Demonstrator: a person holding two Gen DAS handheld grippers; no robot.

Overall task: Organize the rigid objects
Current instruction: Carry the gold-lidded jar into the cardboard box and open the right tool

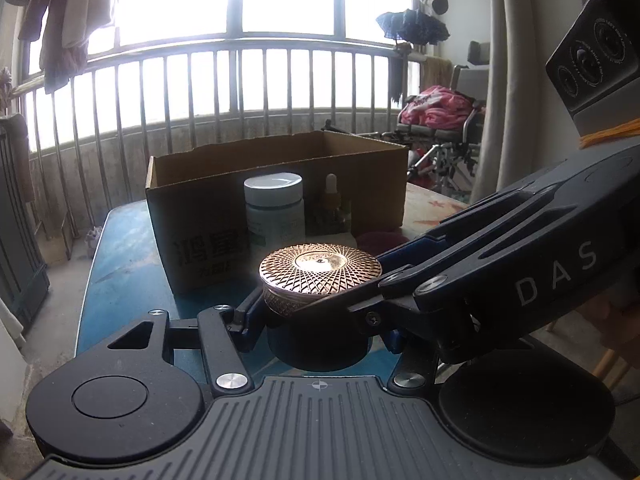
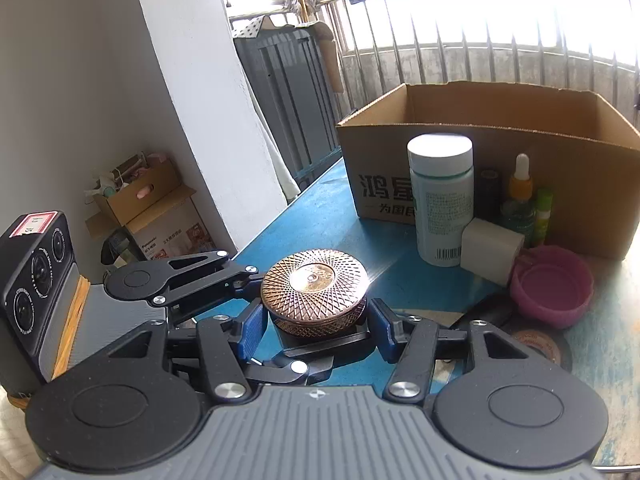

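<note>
Both my tongs are on the same thing: a round copper-coloured tin [image 2: 314, 294] with a fine lattice pattern on its lid, held above the blue tabletop [image 2: 332, 216]. My right tongs [image 2: 316, 326] stand about half open, their blue pads [image 2: 252, 330] closed in on either side of the tin's lower body, so they grip it from left and right. My left tongs [image 1: 316, 320] come at the tin from the other side, also at a middling width; in the left wrist view one blue-lined finger [image 1: 250, 320] lies against the tin's edge, and the far finger is hidden behind the right tongs' arm, so I judge them to be holding it too. The tin's dark underside shows below the lid. Behind it on the tabletop sits an open cardboard box [image 2: 500, 120] with printed characters on its front wall. Just in front of that wall stand a white-capped bottle [image 2: 442, 200], a small dropper bottle [image 2: 520, 196], a slim green tube [image 2: 544, 210] and a dark cylinder [image 2: 490, 190], with a white block [image 2: 492, 254] and a pink cap [image 2: 550, 284] nearer me. Beyond is a balcony railing [image 1: 224, 80] under bright windows, laundry hanging above, and a wheelchair [image 1: 440, 128] piled with pink cloth.
</note>
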